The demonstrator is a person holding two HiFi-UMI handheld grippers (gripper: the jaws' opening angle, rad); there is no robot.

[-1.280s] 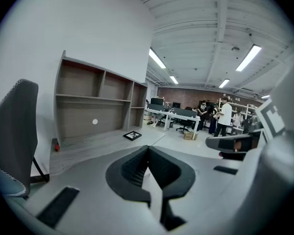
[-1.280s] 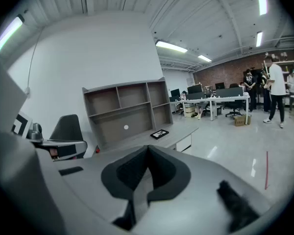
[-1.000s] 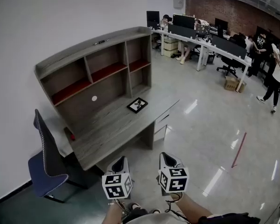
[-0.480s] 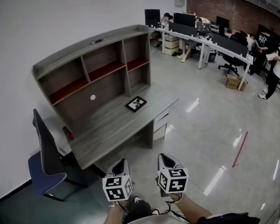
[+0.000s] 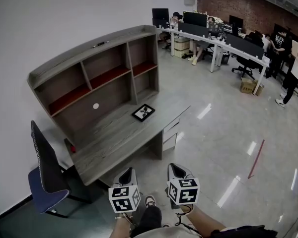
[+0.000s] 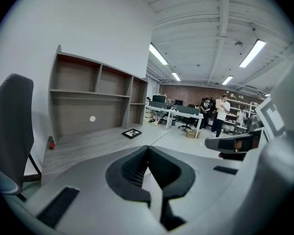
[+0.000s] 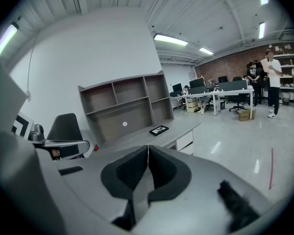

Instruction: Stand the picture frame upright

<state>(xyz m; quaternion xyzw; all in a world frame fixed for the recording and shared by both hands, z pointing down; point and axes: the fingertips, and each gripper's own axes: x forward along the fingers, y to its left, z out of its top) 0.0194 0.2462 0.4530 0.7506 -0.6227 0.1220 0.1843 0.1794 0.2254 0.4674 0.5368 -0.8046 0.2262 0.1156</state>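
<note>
A black picture frame lies flat on the grey wooden desk, near its right end below the shelf unit. It also shows small in the left gripper view as the frame and in the right gripper view as the frame. My left gripper and right gripper hang over the floor in front of the desk, well short of the frame. Both have their jaws pressed together with nothing between them, as seen at the left gripper and right gripper.
A shelf hutch stands on the back of the desk against the white wall. A blue chair sits at the desk's left. A small red object lies on the desk's left end. People and office desks fill the far room.
The view has drifted slightly: the desk and frame sit a little further left and higher in the head view. Both grippers keep their place and stay shut.
</note>
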